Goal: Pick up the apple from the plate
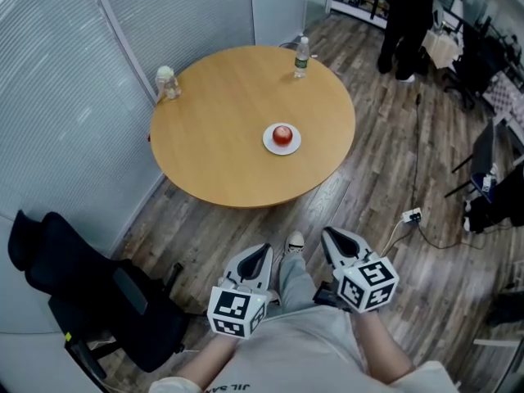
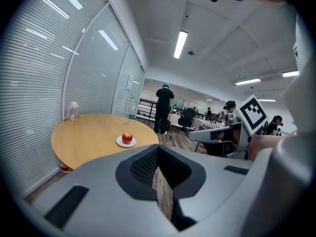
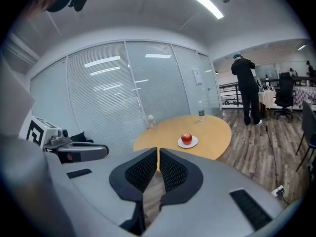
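Apple (image 1: 282, 134): on plate (image 1: 267, 143), on table (image 1: 213, 121)
Left gripper (image 1: 259, 259): jaws together, empty
Right gripper (image 1: 337, 241): jaws together, empty

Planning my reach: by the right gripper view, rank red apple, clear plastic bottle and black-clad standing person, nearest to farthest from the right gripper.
1. Red apple, on white plate.
2. Clear plastic bottle, far edge of round wooden table.
3. Black-clad person, beyond the table.

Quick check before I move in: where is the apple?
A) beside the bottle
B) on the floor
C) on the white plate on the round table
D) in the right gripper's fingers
C: the apple sits on the white plate on the round table, untouched.
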Tool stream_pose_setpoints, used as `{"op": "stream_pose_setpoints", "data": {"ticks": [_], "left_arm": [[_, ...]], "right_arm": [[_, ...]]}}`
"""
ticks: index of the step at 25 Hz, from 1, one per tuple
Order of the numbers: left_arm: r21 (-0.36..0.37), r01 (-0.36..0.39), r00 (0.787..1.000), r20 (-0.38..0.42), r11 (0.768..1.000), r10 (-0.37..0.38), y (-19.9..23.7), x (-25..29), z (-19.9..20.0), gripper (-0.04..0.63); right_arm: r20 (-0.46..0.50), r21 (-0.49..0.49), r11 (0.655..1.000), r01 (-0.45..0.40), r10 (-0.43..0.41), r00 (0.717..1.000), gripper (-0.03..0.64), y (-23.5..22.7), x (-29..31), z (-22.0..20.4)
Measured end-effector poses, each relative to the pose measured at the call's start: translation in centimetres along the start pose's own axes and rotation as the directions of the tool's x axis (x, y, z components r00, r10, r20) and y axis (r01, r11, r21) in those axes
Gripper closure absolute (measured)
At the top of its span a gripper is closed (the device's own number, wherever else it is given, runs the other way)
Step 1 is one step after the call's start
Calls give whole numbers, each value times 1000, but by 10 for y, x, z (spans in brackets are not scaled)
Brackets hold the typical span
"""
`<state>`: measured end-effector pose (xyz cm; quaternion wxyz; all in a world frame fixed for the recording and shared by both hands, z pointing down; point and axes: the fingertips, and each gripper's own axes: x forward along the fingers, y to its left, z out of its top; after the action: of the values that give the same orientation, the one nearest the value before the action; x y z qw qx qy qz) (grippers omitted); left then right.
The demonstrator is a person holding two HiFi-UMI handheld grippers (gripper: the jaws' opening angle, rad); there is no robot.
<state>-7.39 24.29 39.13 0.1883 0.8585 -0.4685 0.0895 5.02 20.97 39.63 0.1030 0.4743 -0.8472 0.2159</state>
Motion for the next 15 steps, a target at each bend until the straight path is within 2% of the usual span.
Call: {"op": "stream_pose_setpoints", "data": {"ticks": [6, 11, 15], "left_arm": [[-1, -25, 1000, -14, 1000, 25, 30, 54, 15, 594], [5, -39, 999, -16, 999, 40, 50, 119, 48, 594], [33, -50, 999, 17, 998, 50, 60, 164, 88, 594]], "right_arm": [[-12, 7, 1000, -18, 18, 1000, 580, -40, 51, 21], [-10, -5, 999, -32, 32, 999, 580, -87, 97, 62], [20, -24, 999, -43, 43, 999, 581, -125, 127, 104]]}}
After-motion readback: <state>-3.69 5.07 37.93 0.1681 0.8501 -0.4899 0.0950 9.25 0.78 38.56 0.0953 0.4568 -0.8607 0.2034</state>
